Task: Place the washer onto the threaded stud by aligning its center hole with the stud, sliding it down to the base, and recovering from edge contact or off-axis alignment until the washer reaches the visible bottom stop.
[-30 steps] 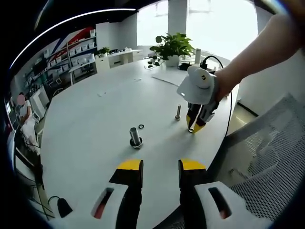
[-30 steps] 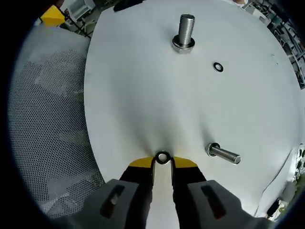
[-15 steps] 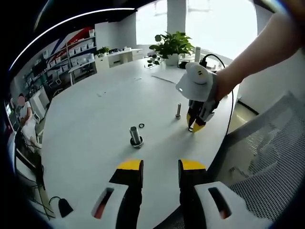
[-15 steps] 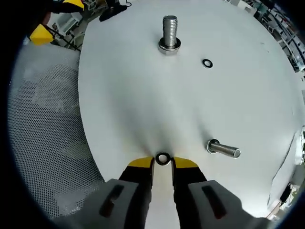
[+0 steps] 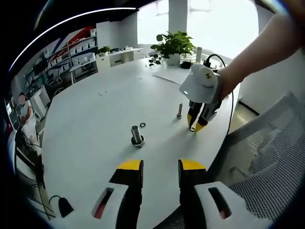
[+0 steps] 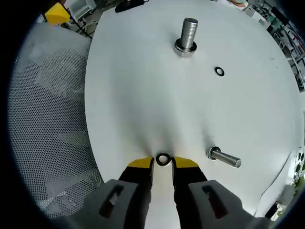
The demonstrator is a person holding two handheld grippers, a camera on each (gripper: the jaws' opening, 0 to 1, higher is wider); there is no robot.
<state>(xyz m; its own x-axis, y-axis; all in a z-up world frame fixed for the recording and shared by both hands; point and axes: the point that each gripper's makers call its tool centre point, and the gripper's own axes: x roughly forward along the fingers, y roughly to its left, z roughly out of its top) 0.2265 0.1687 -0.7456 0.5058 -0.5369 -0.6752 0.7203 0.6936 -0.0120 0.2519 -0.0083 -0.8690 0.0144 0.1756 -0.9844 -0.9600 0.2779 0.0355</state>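
Steel glints between the yellow tips of the right gripper, which pinches a small washer at its rim with the hole facing the camera, just above the white table. Right of that grip, close by, stands the slim threaded stud; its head rests on the table, and though fisheye distortion makes the shank seem to lean rightward in the right gripper view, the left gripper view shows that stud upright, its long axis vertical, just beside the right gripper. So the right hand is far the nearer; the left gripper hangs well back over the near edge, jaws spread and holding nothing. Farther across the table a thicker bolt stands on its head, with a loose dark ring lying flat beside it. Judging from this, the washer is not yet over any stud: it would need to move sideways above the stud's tip, its hole turned level and centred on the vertical shank, before sliding down.
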